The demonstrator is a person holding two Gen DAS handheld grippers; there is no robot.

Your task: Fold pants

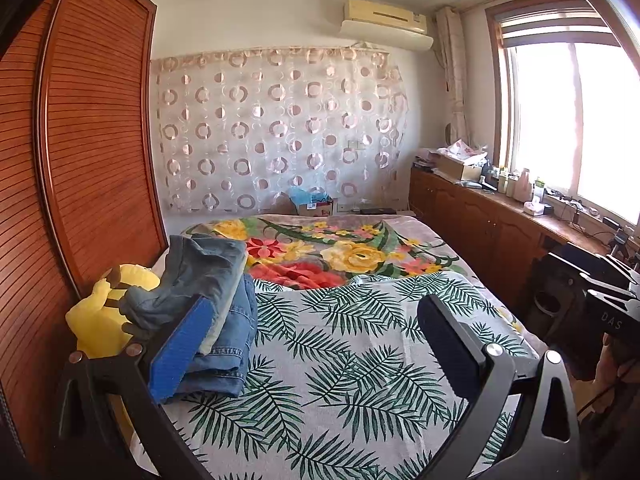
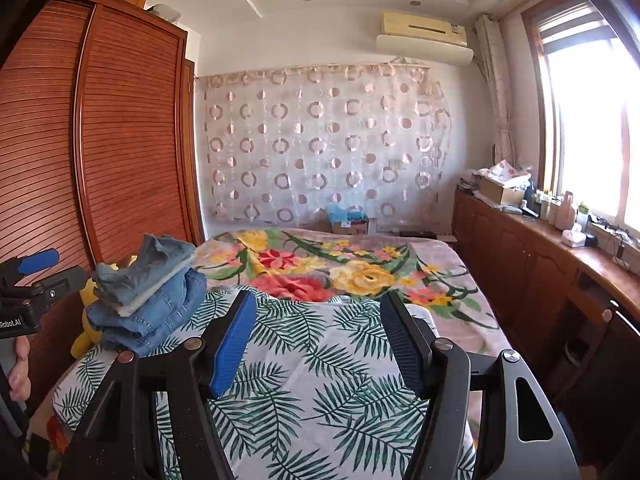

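A stack of folded denim pants [image 1: 218, 308] lies at the left edge of the bed, on the leaf-print sheet [image 1: 352, 360]. The stack also shows in the right wrist view [image 2: 148, 300], with a grey-blue pair on top. My left gripper [image 1: 316, 320] is open and empty, raised above the sheet just right of the stack. My right gripper [image 2: 318, 320] is open and empty above the middle of the sheet. The left gripper's body [image 2: 28, 300] shows at the left edge of the right wrist view.
A yellow plush toy [image 1: 104, 312] sits behind the stack, against the wooden wardrobe [image 1: 80, 160]. A floral blanket [image 1: 340, 252] covers the far half of the bed. A wooden cabinet [image 1: 480, 220] with clutter runs along the right under the window.
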